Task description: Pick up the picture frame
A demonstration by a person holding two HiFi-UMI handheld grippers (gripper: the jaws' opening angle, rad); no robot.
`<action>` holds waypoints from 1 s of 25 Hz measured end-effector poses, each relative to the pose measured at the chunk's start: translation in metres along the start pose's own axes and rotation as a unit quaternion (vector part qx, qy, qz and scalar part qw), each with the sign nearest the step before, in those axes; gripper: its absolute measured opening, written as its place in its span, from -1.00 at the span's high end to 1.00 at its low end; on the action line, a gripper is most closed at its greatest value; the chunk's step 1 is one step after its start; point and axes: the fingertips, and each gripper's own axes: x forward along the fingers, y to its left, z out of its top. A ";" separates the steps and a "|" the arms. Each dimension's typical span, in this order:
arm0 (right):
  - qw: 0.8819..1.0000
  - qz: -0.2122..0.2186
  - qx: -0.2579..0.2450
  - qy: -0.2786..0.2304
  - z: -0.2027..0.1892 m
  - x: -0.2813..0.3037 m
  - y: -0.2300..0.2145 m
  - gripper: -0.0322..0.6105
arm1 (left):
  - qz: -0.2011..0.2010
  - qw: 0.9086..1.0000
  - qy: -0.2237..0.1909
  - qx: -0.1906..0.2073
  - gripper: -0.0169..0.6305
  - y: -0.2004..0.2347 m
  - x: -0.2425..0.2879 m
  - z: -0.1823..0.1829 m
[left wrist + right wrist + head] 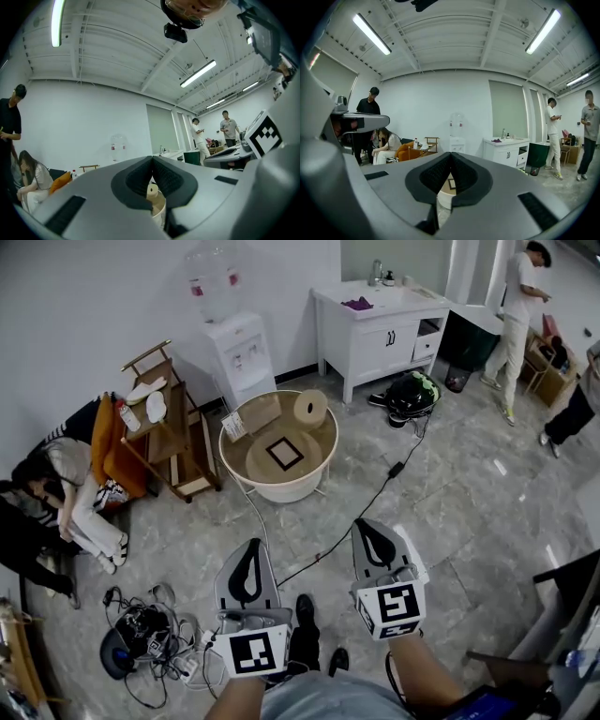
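Picture frame (284, 454) is lying flat near the middle of the round rimmed surface (281, 493), with a paper roll (310, 407) standing at its far edge. Left tool (253, 546) and right tool (370, 527) are hovering over the floor, well apart from the frame. Each tool is keeping its jaws pressed together on nothing.

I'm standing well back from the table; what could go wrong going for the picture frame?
The black cable crosses the floor between you and the round table, so it could trip you or snag. The left hand-held gripper and the right hand-held gripper are both shut; open one before reaching. The picture frame lies flat inside the table's raised rim, so an edge grasp may be awkward.
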 end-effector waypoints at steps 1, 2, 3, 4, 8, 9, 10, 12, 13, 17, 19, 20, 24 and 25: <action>1.000 0.004 -0.004 -0.002 0.005 0.019 0.003 0.86 | 0.000 1.000 -0.003 -0.001 0.90 0.010 0.016 -0.001; 1.000 0.008 -0.008 -0.004 0.011 0.039 0.006 0.86 | 0.001 1.000 -0.007 -0.003 0.90 0.021 0.032 -0.002; 1.000 0.013 -0.012 -0.007 0.018 0.059 0.008 0.86 | 0.002 1.000 -0.010 -0.005 0.90 0.033 0.048 -0.003; 1.000 0.018 -0.015 -0.010 0.025 0.078 0.011 0.86 | 0.004 1.000 -0.014 -0.007 0.90 0.044 0.063 -0.002; 0.999 0.021 -0.024 -0.028 0.057 0.138 0.012 0.86 | 0.003 1.000 -0.031 0.002 0.90 0.082 0.117 0.008; 0.999 0.017 -0.026 -0.032 0.064 0.150 0.010 0.86 | 0.001 0.999 -0.037 0.005 0.90 0.089 0.128 0.012; 0.999 0.012 -0.028 -0.036 0.072 0.160 0.008 0.86 | -0.002 0.999 -0.042 0.006 0.90 0.096 0.139 0.015; 0.999 0.002 -0.032 -0.043 0.083 0.177 0.002 0.86 | -0.007 0.999 -0.049 0.005 0.90 0.106 0.159 0.018; 0.998 -0.002 -0.034 -0.044 0.085 0.184 -0.003 0.86 | -0.009 0.999 -0.050 0.006 0.90 0.109 0.168 0.017; 0.998 -0.022 -0.031 -0.042 0.088 0.200 -0.026 0.86 | -0.023 0.998 -0.046 0.022 0.90 0.109 0.198 0.011; 0.998 -0.029 -0.031 -0.041 0.086 0.206 -0.038 0.86 | -0.030 0.998 -0.040 0.025 0.90 0.106 0.211 0.005; 0.998 -0.030 -0.033 -0.039 0.083 0.210 -0.043 0.86 | -0.033 0.999 -0.036 0.025 0.90 0.104 0.218 0.001; 0.999 -0.035 -0.023 -0.024 0.068 0.233 -0.072 0.86 | -0.040 0.999 -0.018 0.024 0.90 0.093 0.251 -0.017; 0.999 -0.033 -0.021 -0.019 0.064 0.242 -0.080 0.86 | -0.041 0.999 -0.014 0.025 0.90 0.090 0.262 -0.022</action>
